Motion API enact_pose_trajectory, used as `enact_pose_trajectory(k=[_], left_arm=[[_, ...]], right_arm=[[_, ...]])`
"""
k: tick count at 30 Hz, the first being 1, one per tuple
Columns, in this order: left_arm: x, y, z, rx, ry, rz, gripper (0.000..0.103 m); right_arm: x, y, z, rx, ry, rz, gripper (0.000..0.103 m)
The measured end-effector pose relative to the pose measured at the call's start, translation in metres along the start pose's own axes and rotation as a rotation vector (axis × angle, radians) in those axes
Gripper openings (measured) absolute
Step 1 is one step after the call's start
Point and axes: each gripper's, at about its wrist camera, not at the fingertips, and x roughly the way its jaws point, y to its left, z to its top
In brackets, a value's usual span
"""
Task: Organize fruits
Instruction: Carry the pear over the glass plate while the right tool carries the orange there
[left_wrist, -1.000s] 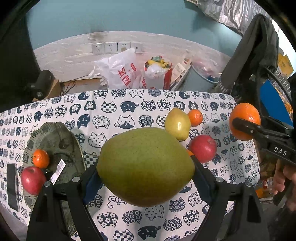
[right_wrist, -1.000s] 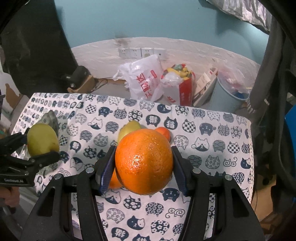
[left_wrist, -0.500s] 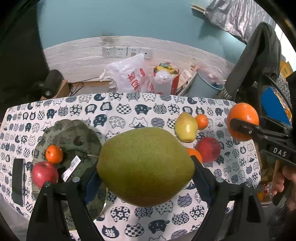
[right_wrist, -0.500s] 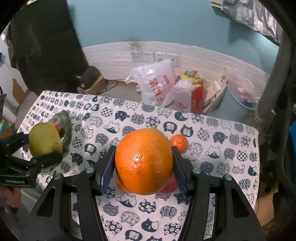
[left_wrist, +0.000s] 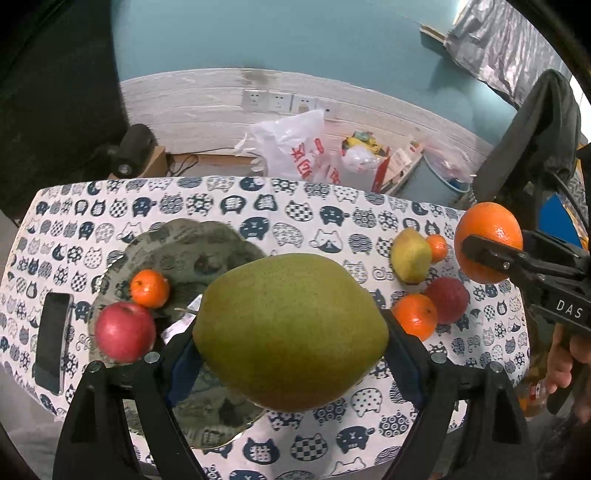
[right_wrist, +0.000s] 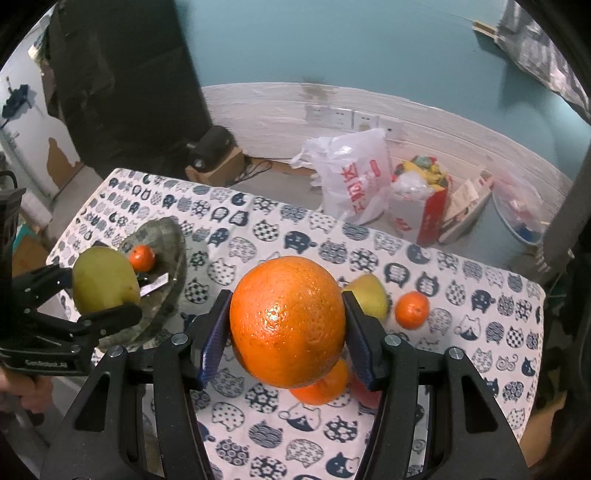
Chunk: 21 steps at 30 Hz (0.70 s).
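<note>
My left gripper (left_wrist: 291, 343) is shut on a big green pear (left_wrist: 290, 332), held above the near edge of a grey-green plate (left_wrist: 184, 243). On that plate lie a red apple (left_wrist: 125, 331) and a small mandarin (left_wrist: 149, 288). My right gripper (right_wrist: 286, 326) is shut on a large orange (right_wrist: 287, 323) above the table's right half; the orange (left_wrist: 487, 246) also shows at the right of the left wrist view. On the cloth lie a yellow pear (left_wrist: 410, 259), a second red apple (left_wrist: 445, 300), an orange (left_wrist: 415, 320) and a small mandarin (left_wrist: 437, 248).
A cat-print cloth (left_wrist: 236, 206) covers the table. A dark phone (left_wrist: 51, 341) lies left of the plate, and a white tag (right_wrist: 155, 287) rests on the plate. Behind the table stand a white plastic bag (left_wrist: 295, 147), a red carton (right_wrist: 424, 218) and a blue bin (left_wrist: 443, 181).
Both grippers have carried their fruit leftward across the table. The plate now sits nearer the centre under the green pear, and the loose fruit has slid to the right.
</note>
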Motion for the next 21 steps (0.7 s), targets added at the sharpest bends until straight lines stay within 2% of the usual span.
enact_pose_trajectory(k=[21], left_arm=[[0.001,0.077,-0.029,-0.098,0.032,0.092,0.088]], right_arm=[[0.047,0.087,0.029,-0.111,0.058,0.108,0.058]])
